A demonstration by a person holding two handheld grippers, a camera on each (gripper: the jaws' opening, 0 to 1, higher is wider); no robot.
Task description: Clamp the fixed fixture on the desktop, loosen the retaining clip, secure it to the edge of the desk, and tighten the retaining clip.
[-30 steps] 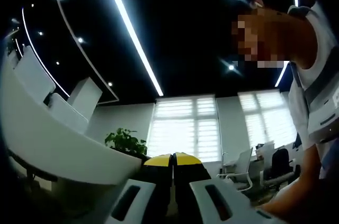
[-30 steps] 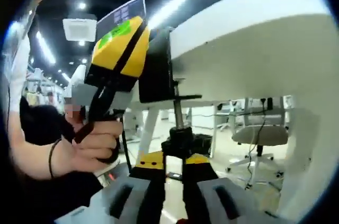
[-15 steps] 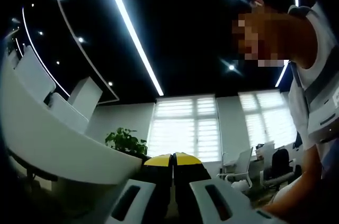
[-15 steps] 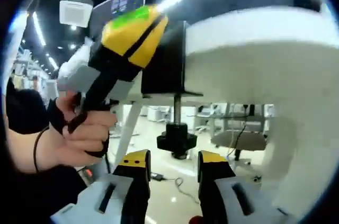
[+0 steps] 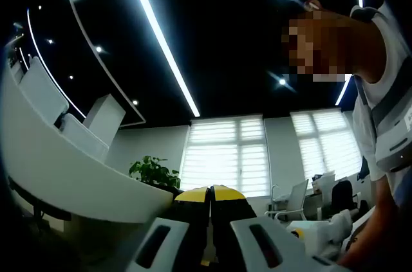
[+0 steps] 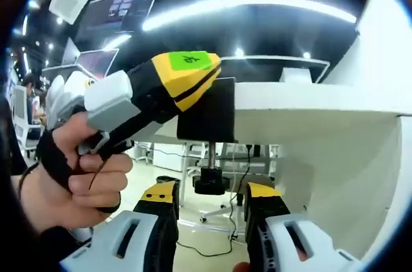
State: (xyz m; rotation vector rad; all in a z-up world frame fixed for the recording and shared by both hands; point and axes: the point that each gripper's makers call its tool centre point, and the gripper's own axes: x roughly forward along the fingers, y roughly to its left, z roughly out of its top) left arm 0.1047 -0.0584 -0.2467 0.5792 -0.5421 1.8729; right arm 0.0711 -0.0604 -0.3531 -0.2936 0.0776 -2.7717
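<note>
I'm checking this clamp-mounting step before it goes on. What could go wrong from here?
1. The right hand-held gripper is open, its jaws apart either side of the black screw knob, so the black clamp fixture may not yet be tight on the white desk edge.
2. The left hand-held gripper is shut against the fixture; letting go early could let it slip.

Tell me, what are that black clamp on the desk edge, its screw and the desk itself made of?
Clamp: a flat, matt black plate, probably painted metal, though plastic is possible. Screw: bare metal by its grey shine, ending in a black knob that looks like plastic. Desk: smooth white board, likely laminate; the pictures cannot show its core.
</note>
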